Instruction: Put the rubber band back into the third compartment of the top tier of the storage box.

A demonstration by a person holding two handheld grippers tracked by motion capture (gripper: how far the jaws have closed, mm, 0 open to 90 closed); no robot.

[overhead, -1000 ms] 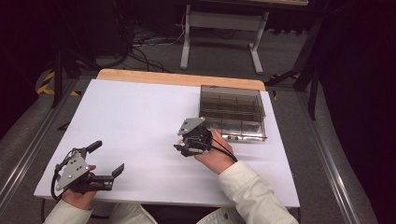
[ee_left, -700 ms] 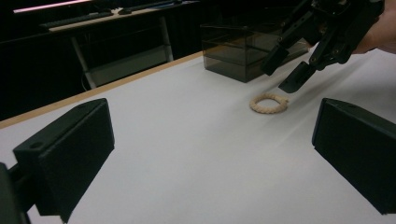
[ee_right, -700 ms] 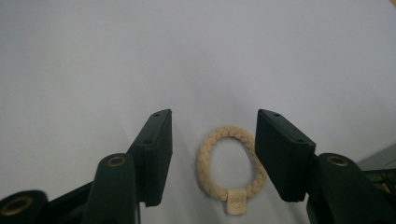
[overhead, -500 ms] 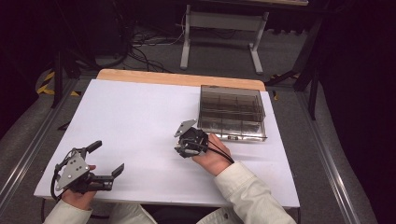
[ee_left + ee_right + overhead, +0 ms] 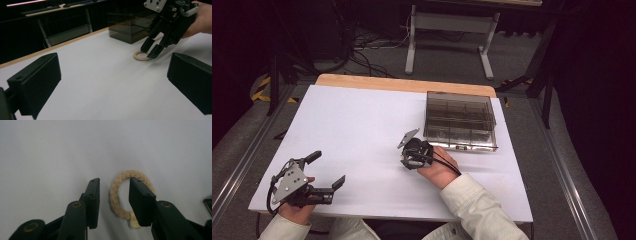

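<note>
Smoky clear compartment box (image 5: 460,120) beyond the right gripper (image 5: 113,202): contents and labels not discernible. Right jaws, just closing, straddle one side of the braided rope ring (image 5: 115,195) without pinching it. Left gripper (image 5: 323,171) jaws spread, empty.

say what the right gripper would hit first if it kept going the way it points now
Probably the braided rope ring lying on the white table. The right gripper points down at it, its jaws just been closing, one side of the ring between them and not yet pinched. Just beneath is the tabletop.

High view looks down from above; tool views sit low (sharing the rope ring (image 5: 120,195)).
</note>
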